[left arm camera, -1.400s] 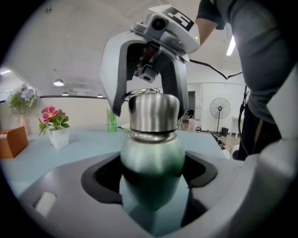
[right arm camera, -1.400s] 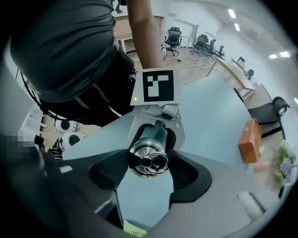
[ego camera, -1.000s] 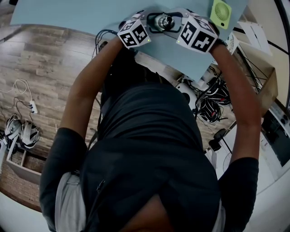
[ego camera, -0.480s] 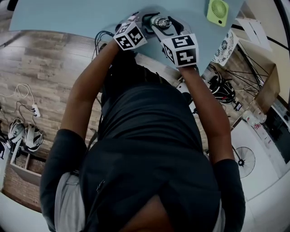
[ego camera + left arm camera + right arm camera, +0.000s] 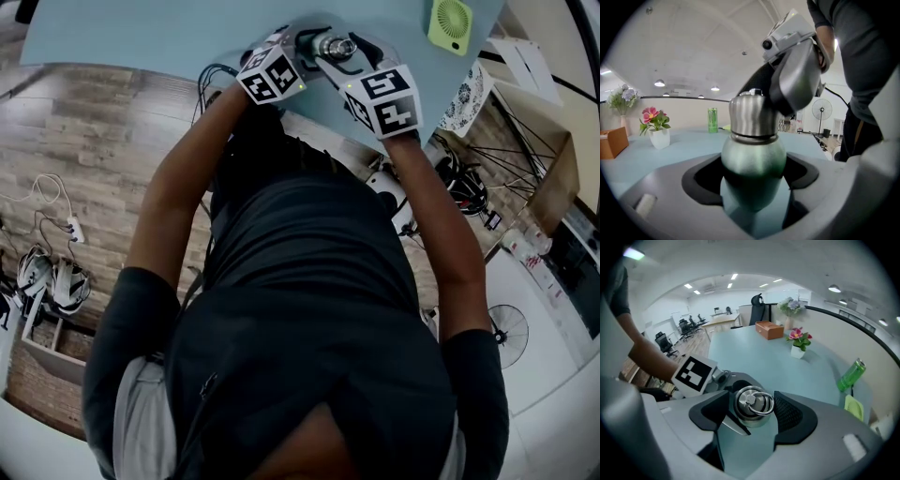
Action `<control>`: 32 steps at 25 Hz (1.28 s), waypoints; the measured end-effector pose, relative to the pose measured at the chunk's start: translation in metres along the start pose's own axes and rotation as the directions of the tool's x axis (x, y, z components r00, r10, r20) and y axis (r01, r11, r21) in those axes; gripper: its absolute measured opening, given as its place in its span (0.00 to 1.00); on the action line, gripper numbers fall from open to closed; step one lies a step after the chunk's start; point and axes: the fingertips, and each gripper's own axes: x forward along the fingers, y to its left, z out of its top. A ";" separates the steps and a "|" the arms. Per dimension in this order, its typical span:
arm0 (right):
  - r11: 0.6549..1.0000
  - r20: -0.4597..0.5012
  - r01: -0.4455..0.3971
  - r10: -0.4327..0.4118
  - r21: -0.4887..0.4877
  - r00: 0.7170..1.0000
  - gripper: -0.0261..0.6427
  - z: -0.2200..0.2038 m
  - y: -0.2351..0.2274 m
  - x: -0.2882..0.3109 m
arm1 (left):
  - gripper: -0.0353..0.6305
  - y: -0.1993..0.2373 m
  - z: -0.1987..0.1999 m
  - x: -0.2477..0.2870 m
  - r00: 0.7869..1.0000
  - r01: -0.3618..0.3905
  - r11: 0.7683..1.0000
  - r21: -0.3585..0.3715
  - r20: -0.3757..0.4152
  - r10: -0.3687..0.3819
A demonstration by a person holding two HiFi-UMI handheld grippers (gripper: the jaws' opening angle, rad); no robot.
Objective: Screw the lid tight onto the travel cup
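Note:
The travel cup (image 5: pixel 752 161) has a green body and stands on the light blue table (image 5: pixel 141 33). Its steel lid (image 5: pixel 753 404) carries a ring on top. My left gripper (image 5: pixel 752 180) is shut on the cup's body, low down. From above, my right gripper (image 5: pixel 751 412) has its pads against both sides of the lid, shut on it. In the head view the cup (image 5: pixel 335 44) sits between the left gripper (image 5: pixel 302 45) and the right gripper (image 5: pixel 349 58) at the table's near edge. The cup's base is hidden by the left jaws.
A green fan (image 5: pixel 451 23) lies on the table to the right. Farther off stand a green can (image 5: pixel 712 120), a potted flower (image 5: pixel 656 131), a brown box (image 5: pixel 769 329) and a green bottle (image 5: pixel 851 375). Cables lie on the floor (image 5: pixel 56 141).
My right gripper has turned about the lid, its marker cube swinging from the cup's right side towards the person, then shifting slightly right. The left gripper has held the cup still.

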 end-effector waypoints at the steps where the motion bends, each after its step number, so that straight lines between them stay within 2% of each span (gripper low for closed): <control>1: 0.997 -0.011 -0.047 0.046 -0.057 0.999 0.46 0.004 0.004 -0.004 | 0.69 0.000 0.000 0.000 1.000 0.001 1.000 0.000 0.000 -0.001; 2: 0.986 -0.034 -0.097 0.093 -0.136 0.995 0.46 0.008 0.008 -0.010 | 0.69 0.000 0.000 0.000 1.000 0.002 1.000 0.000 0.001 -0.002; 3: 0.960 -0.075 -0.151 0.137 -0.235 0.988 0.46 0.009 0.012 -0.015 | 0.69 0.000 0.001 0.000 1.000 0.003 1.000 0.000 0.001 -0.003; 4: 0.915 -0.133 -0.209 0.172 -0.344 0.976 0.46 0.007 0.016 -0.018 | 0.69 0.000 0.000 0.001 1.000 0.004 1.000 0.000 0.001 -0.004; 5: 0.850 -0.204 -0.266 0.192 -0.454 0.960 0.46 0.002 0.019 -0.020 | 0.69 -0.001 0.000 0.001 1.000 0.004 1.000 0.000 0.001 -0.004; 7: 0.681 -0.339 -0.361 0.173 -0.637 0.925 0.46 -0.008 0.020 -0.019 | 0.69 -0.001 0.001 0.001 1.000 0.005 1.000 -0.001 0.000 -0.005; 9: 0.527 -0.429 -0.426 0.126 -0.735 0.895 0.46 -0.014 0.017 -0.014 | 0.69 -0.001 0.001 0.001 1.000 0.004 1.000 -0.001 0.000 -0.004; 11: 0.415 -0.492 -0.484 0.098 -0.770 0.865 0.45 -0.019 0.014 -0.008 | 0.69 -0.001 0.001 0.001 1.000 0.005 1.000 -0.001 0.000 -0.005; 12: 0.372 -0.522 -0.515 0.092 -0.772 0.848 0.45 -0.022 0.013 -0.007 | 0.69 -0.001 0.001 0.001 1.000 0.006 1.000 -0.001 0.001 -0.006; 14: 0.312 -0.563 -0.557 0.082 -0.769 0.823 0.45 -0.026 0.012 -0.004 | 0.69 0.000 0.001 0.002 1.000 0.008 1.000 -0.002 0.002 -0.008; 15: 0.292 -0.568 -0.563 0.077 -0.773 0.819 0.45 -0.027 0.012 -0.002 | 0.69 0.000 0.000 0.002 1.000 0.009 1.000 -0.002 0.002 -0.009; 16: 0.280 -0.567 -0.564 0.075 -0.777 0.820 0.39 -0.027 0.012 -0.002 | 0.69 0.000 0.000 0.002 1.000 0.009 1.000 -0.002 0.001 -0.009; 17: 0.278 -0.562 -0.560 0.081 -0.780 0.823 0.39 -0.027 0.012 -0.001 | 0.69 -0.001 0.000 0.002 1.000 0.009 1.000 -0.002 0.001 -0.009; 18: 0.292 -0.553 -0.553 0.092 -0.780 0.828 0.38 -0.028 0.011 0.000 | 0.69 -0.001 0.000 0.002 1.000 0.009 1.000 -0.001 0.000 -0.009; 19: 0.327 -0.541 -0.544 0.109 -0.773 0.834 0.38 -0.028 0.011 0.001 | 0.69 -0.001 0.000 0.002 1.000 0.009 1.000 0.000 0.000 -0.009; 20: 0.380 -0.530 -0.535 0.128 -0.755 0.838 0.38 -0.028 0.011 0.000 | 0.69 -0.001 0.000 0.002 1.000 0.009 1.000 0.001 0.001 -0.009; 22: 0.507 -0.496 -0.505 0.165 -0.699 0.852 0.38 -0.026 0.011 -0.002 | 0.69 -0.001 0.001 0.001 1.000 0.008 1.000 0.002 0.001 -0.008; 25: 0.700 -0.393 -0.406 0.192 -0.588 0.899 0.38 -0.018 0.012 -0.002 | 0.69 -0.002 0.002 0.001 1.000 0.006 1.000 0.004 0.002 -0.006; 26: 0.772 -0.345 -0.358 0.191 -0.526 0.919 0.38 -0.014 0.011 -0.002 | 0.69 -0.002 0.002 0.001 1.000 0.005 1.000 0.004 0.001 -0.005; 28: 0.913 -0.234 -0.240 0.167 -0.330 0.958 0.38 -0.009 0.006 -0.002 | 0.69 0.000 0.002 0.000 1.000 0.003 1.000 0.003 -0.001 -0.003; 29: 0.961 -0.179 -0.174 0.137 -0.214 0.974 0.38 -0.007 0.003 -0.002 | 0.69 0.000 0.001 -0.001 1.000 0.002 1.000 0.002 -0.001 -0.002; 30: 0.988 -0.131 -0.108 0.093 -0.110 0.987 0.38 -0.006 0.001 -0.002 | 0.69 0.000 0.001 -0.001 1.000 0.001 1.000 0.002 0.000 -0.001; 32: 1.000 -0.067 0.006 -0.005 0.012 0.998 0.38 -0.006 -0.001 -0.002 | 0.69 0.000 0.001 -0.002 1.000 -0.003 1.000 0.002 0.003 0.003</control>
